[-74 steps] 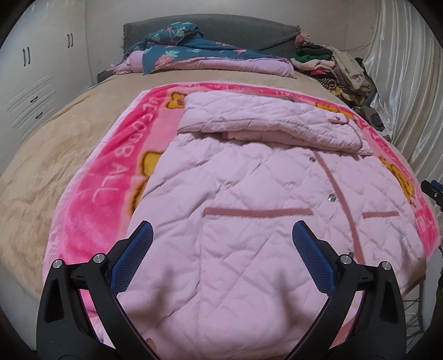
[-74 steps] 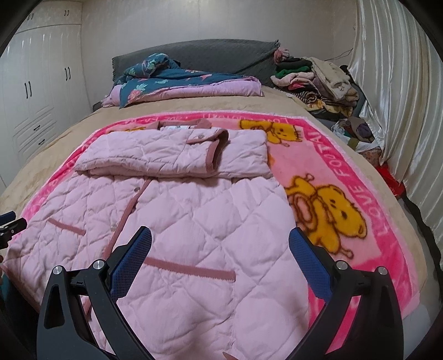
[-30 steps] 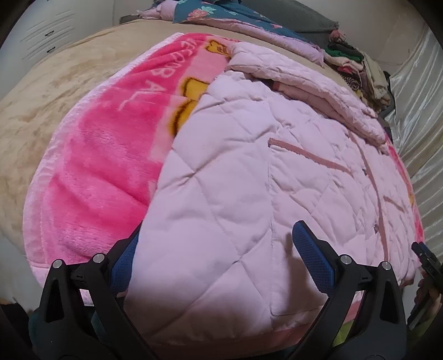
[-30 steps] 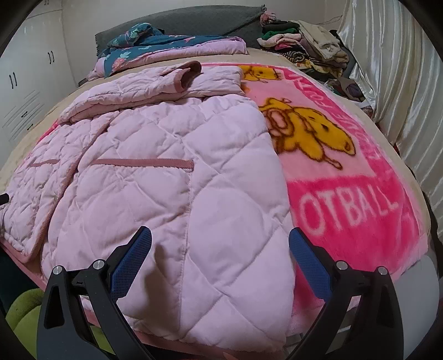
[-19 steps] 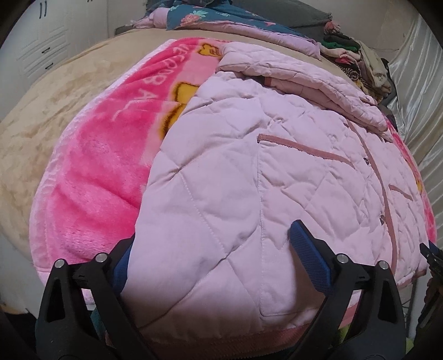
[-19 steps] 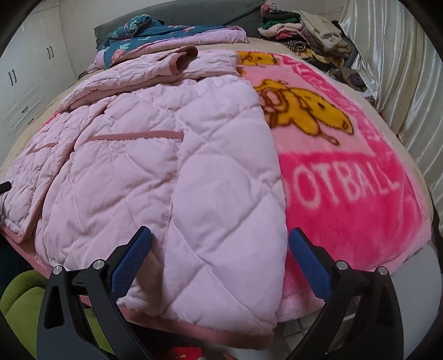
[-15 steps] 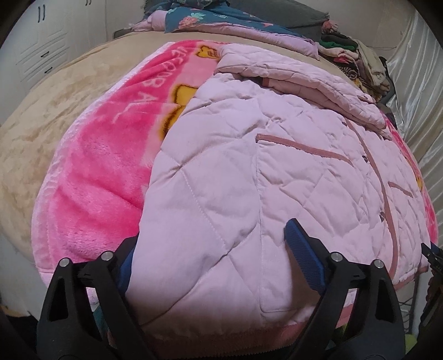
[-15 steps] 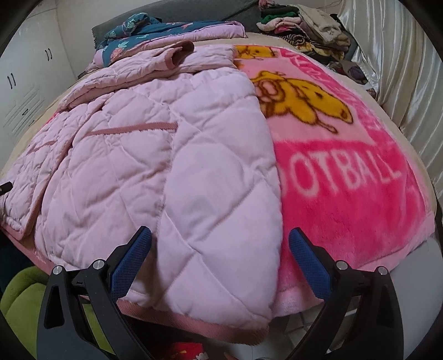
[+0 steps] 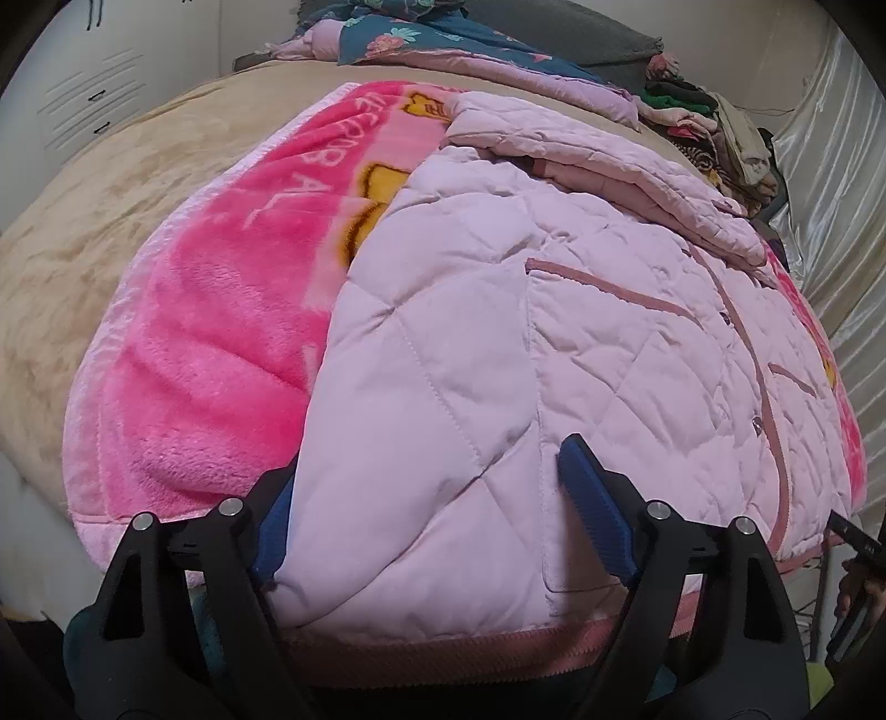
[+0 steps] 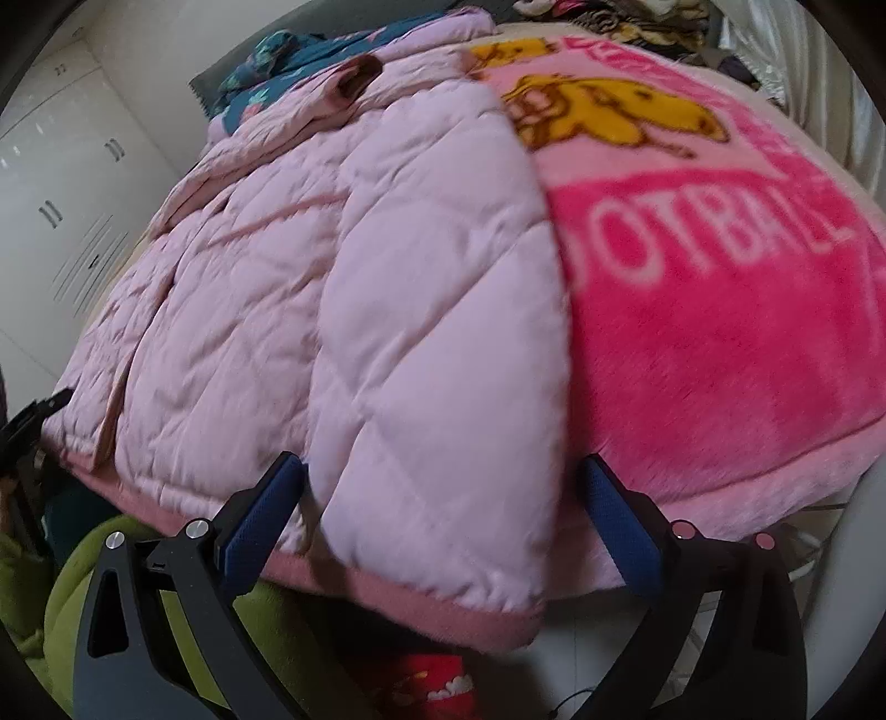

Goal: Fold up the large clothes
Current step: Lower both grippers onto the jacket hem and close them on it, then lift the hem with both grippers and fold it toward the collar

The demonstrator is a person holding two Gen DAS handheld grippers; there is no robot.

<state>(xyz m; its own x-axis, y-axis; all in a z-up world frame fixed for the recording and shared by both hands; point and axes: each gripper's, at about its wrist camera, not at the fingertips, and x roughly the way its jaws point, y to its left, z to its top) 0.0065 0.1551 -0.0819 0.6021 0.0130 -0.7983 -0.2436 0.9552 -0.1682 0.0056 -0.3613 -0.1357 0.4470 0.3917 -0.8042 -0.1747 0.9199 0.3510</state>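
Observation:
A pale pink quilted jacket (image 9: 554,332) lies flat on a bright pink blanket (image 9: 221,343), its sleeves folded across the top. My left gripper (image 9: 426,487) is open, its jaws astride the jacket's near left hem corner, the left finger partly behind the fabric. In the right wrist view the jacket (image 10: 360,277) spreads left of the blanket's yellow bear print (image 10: 603,111). My right gripper (image 10: 437,498) is open, its jaws astride the near right hem corner.
A beige bed cover (image 9: 111,194) lies under the blanket. Folded bedding (image 9: 443,39) and a clothes pile (image 9: 714,122) sit at the bed's head. White cupboards (image 10: 66,194) stand left. A green item (image 10: 166,637) and a red object (image 10: 432,687) lie below the bed edge.
Both grippers have dropped lower and closer to the jacket's bottom hem. The left jaws have narrowed a little around the left corner. The right view has tilted.

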